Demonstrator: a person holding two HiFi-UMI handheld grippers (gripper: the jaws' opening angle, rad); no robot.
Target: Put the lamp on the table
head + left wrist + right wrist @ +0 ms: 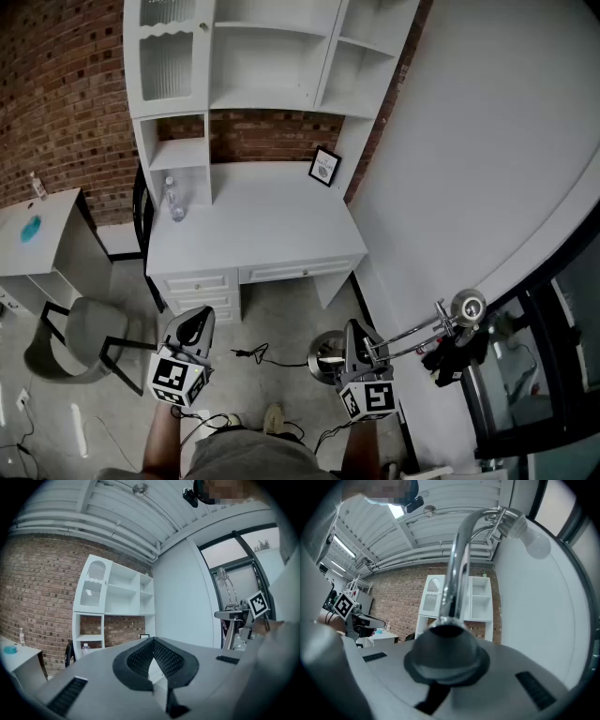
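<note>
Head view: White tabletop (pixel 272 220) w/ shelf unit (pixel 253 56) at 12 o'clock, against brick wall. On it: small framed picture (pixel 324 167) at back R, clear bottle (pixel 174 202) in L nook. Grey chair (pixel 70 342) at 8 o'clock; second small white table (pixel 37 234) at 9 o'clock. Left tongs (pixel 195 323) at 7 o'clock, over floor. Right tongs (pixel 354 333) at 5 o'clock, on the lamp (pixel 468 307). Lamp is well apart from the tabletop: round base near centre-bottom, chrome arm running out to 3 o'clock, head close to white wall. Whether base touches the floor: cannot tell. Black cable (pixel 258 354) on floor betw. the two tongs.

Left gripper view: left tongs (pixel 153 641) closed tip to tip, nothing betw. pads. Shelf unit (pixel 112 606) at 10 o'clock; lamp (pixel 225 585) and right tongs' marker cube (pixel 258 603) at 3 o'clock.

Right gripper view: right tongs (pixel 447 630) clamped on lamp stem (pixel 454 573); stem rises to 12 o'clock, bends over to bare bulb (pixel 536 545) at 2 o'clock. Left tongs' marker cube (pixel 344 605) at 9 o'clock.
</note>
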